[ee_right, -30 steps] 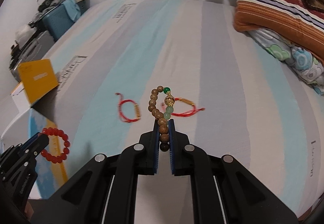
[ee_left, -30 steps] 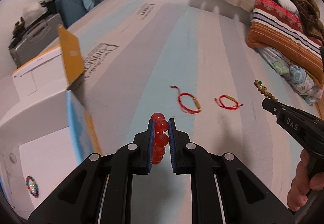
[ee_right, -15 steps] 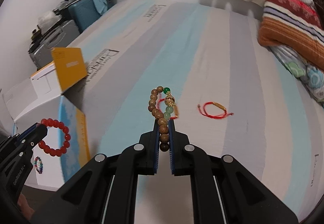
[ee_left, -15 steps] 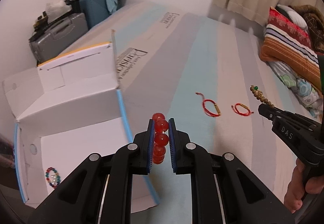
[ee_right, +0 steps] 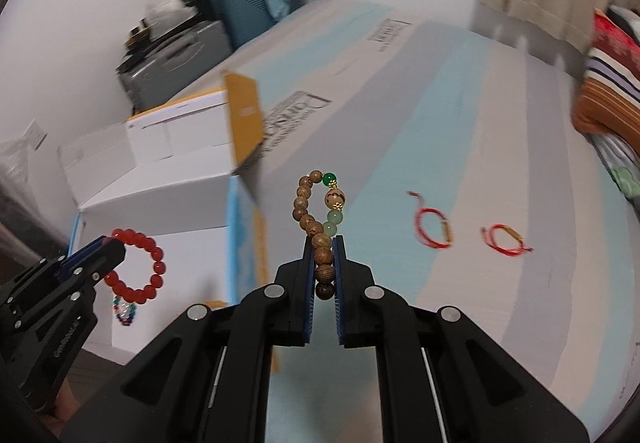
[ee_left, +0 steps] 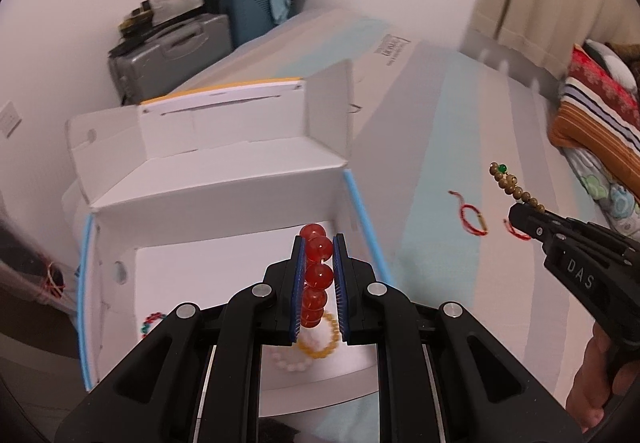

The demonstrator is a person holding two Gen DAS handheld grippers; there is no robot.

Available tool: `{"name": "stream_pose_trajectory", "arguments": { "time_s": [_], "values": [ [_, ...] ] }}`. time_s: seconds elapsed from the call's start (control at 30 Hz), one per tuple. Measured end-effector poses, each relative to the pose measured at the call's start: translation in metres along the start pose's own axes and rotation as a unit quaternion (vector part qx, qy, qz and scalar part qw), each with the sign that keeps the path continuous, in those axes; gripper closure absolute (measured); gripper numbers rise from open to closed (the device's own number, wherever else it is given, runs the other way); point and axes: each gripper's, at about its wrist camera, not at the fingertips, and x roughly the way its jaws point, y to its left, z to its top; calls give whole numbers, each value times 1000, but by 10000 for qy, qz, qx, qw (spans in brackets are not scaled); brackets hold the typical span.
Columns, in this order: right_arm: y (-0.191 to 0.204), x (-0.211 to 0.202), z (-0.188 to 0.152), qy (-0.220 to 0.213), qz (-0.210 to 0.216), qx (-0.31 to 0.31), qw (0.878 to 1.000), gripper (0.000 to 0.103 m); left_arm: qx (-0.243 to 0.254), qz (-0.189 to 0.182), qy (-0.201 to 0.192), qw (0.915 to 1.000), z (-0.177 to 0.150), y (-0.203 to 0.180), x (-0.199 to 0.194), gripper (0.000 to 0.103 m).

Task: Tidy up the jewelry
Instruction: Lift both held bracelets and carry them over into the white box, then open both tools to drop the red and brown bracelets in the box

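My left gripper is shut on a red bead bracelet and hangs over the open white box beside the bed. In the right wrist view the same left gripper holds that red bracelet above the box. My right gripper is shut on a brown wooden bead bracelet with green beads, over the mattress just right of the box. Two red string bracelets lie on the mattress further right. Inside the box lie a yellow bracelet, a white one and a multicoloured one.
The striped mattress stretches ahead. Grey and blue suitcases stand against the wall behind the box. Folded blankets and a pillow sit at the far right. The box's flaps stand upright. A person's hand grips the right tool.
Both grippers have swung left from over the mattress toward the box, each still holding its bracelet. The left one now hangs over the box's inside, where more bracelets have come into sight.
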Motion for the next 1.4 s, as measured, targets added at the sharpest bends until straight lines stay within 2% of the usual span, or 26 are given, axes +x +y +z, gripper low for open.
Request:
{"name": "stream_pose_trajectory", "arguments": {
  "time_s": [0.17,0.27,0.47,0.67,0.97,1.13,1.4],
  "values": [
    [40,9,0,98,282,-231,9993,96,-183,167,61,9997,-6,34,0,90],
    [67,20,-2,283,725,-412,9961,96,-297,271,118,9991,-10,54,3,90],
    [101,47,-7,627,948,-583,9918,96,-503,475,209,9974,-17,95,7,90],
    [121,72,-20,959,959,-712,9882,96,-670,634,338,9952,-27,126,12,90],
    [143,106,-49,1480,817,-926,9812,96,-877,953,859,9879,-56,163,40,90],
    [150,129,-65,1853,796,-972,9746,96,-934,1015,1043,9849,-67,170,55,90],
    [154,149,-75,2172,683,-1019,9684,96,-969,1047,1235,9820,-79,176,68,90]
  ]
}}
